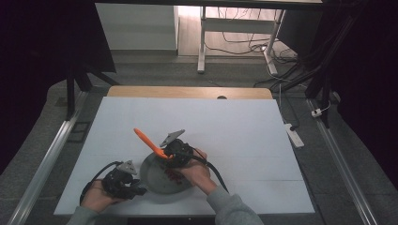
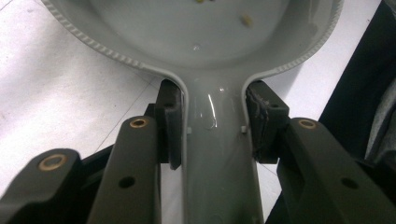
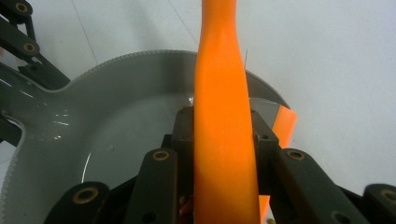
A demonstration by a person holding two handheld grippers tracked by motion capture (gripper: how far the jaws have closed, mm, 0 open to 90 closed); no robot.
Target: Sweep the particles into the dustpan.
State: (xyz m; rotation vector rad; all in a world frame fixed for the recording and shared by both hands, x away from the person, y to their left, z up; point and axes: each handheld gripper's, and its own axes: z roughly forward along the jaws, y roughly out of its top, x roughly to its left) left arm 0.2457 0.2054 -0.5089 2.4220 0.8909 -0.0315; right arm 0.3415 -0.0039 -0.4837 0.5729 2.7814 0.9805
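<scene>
High view: a grey pan (image 1: 162, 180) is seen on the white counter (image 1: 234, 131), its handle clamped in the left tool (image 1: 136, 191); above the pan, an orange spatula (image 1: 149, 141) is gripped by the right tool (image 1: 165, 154). The pan is best kept steady while red bits (image 1: 174, 175) inside it are stirred.

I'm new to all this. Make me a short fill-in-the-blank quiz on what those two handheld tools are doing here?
1. The left gripper is shut on the grey pan's ____.
2. The right gripper is shut on a spatula coloured ____.
3. The pan rests on a ____ table.

Missing words: handle; orange; white
</scene>
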